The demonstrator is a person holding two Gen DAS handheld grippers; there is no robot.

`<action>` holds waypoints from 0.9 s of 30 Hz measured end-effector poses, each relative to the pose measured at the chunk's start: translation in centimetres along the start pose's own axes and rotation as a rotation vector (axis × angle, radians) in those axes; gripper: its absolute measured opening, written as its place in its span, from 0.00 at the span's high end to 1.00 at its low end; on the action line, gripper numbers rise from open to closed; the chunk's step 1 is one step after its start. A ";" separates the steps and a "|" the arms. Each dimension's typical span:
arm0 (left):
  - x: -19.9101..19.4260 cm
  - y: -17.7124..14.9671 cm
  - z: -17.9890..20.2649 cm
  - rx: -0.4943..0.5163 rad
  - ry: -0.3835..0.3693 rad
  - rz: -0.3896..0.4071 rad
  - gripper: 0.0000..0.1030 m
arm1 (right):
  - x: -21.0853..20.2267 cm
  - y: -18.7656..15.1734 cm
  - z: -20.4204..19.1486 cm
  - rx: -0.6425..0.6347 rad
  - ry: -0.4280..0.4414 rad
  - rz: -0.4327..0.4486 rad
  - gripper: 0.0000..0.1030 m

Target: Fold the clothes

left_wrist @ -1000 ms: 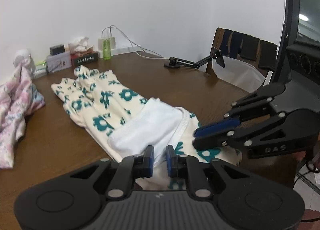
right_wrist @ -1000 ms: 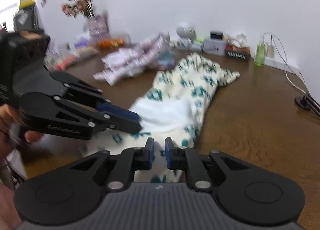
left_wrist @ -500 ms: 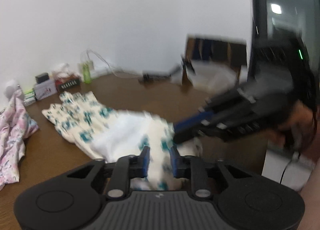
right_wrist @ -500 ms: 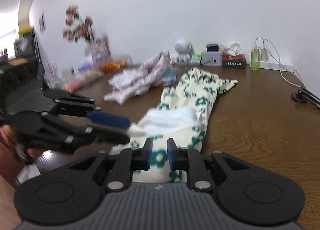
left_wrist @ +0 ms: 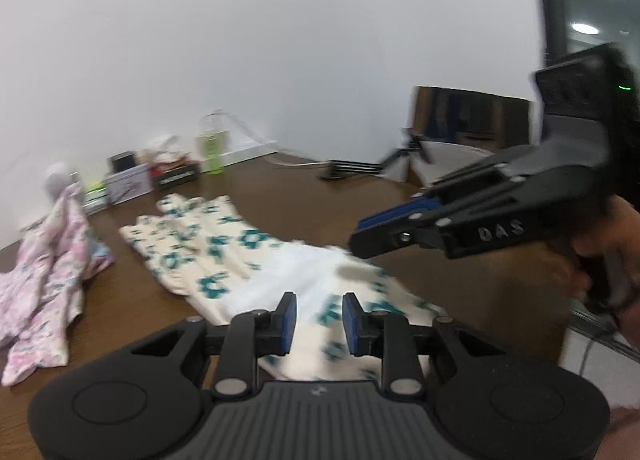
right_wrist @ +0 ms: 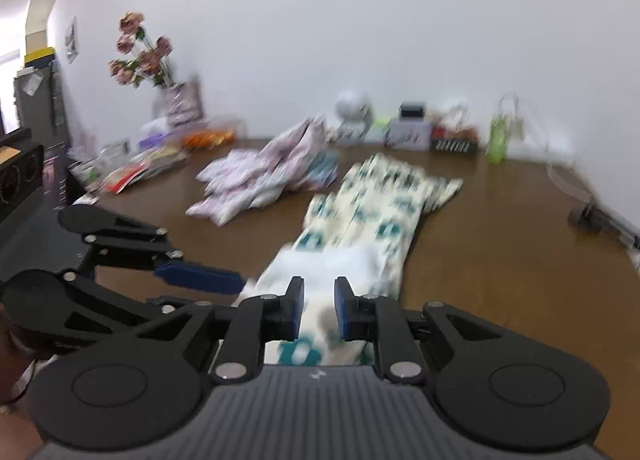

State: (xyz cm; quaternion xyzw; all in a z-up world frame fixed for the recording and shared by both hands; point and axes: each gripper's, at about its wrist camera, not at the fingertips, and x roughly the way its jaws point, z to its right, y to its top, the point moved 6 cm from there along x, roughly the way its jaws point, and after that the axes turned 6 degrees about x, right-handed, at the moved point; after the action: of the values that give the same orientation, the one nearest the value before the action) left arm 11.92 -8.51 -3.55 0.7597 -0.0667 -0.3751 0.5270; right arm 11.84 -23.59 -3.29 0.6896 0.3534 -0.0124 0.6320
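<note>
Hovering above the near end of the cream garment [left_wrist: 224,256], the left gripper [left_wrist: 318,318] keeps a narrow gap between its blue pads, with nothing pinched (cloth shows through below). Ahead and to its right, the right gripper [left_wrist: 360,238] hangs over the white folded-back part, level, fingers nearly together and empty. Beyond the fingers to the left lies a pink floral garment [left_wrist: 48,272] on the wooden table [left_wrist: 460,280].
</note>
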 end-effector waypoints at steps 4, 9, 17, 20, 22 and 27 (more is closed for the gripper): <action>2.6 -1.5 -0.2 -0.002 0.053 -0.088 0.79 | 3.4 -0.5 0.3 0.002 -0.041 -0.069 0.84; 3.2 -2.3 0.6 0.026 0.086 -0.090 0.80 | 5.5 -3.2 2.5 0.114 -0.031 -0.122 0.83; 3.1 -2.4 0.1 -0.020 0.090 -0.077 0.75 | 5.3 -3.2 2.3 0.125 -0.044 -0.116 0.81; 2.4 -2.4 -0.5 -0.052 0.131 -0.058 0.30 | 4.1 -2.7 3.0 0.190 -0.039 -0.074 0.69; 1.3 -2.4 -1.0 -0.086 0.158 -0.027 0.15 | 2.4 -2.1 3.5 0.227 -0.057 -0.009 0.43; -2.4 -2.1 -1.8 -0.187 0.163 0.092 0.03 | -1.7 -1.4 3.5 0.241 -0.062 0.094 0.08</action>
State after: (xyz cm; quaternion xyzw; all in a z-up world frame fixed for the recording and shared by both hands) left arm 10.74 -5.00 -3.84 0.7312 -0.0232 -0.2923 0.6159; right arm 11.37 -27.56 -4.37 0.7755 0.2971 -0.0462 0.5552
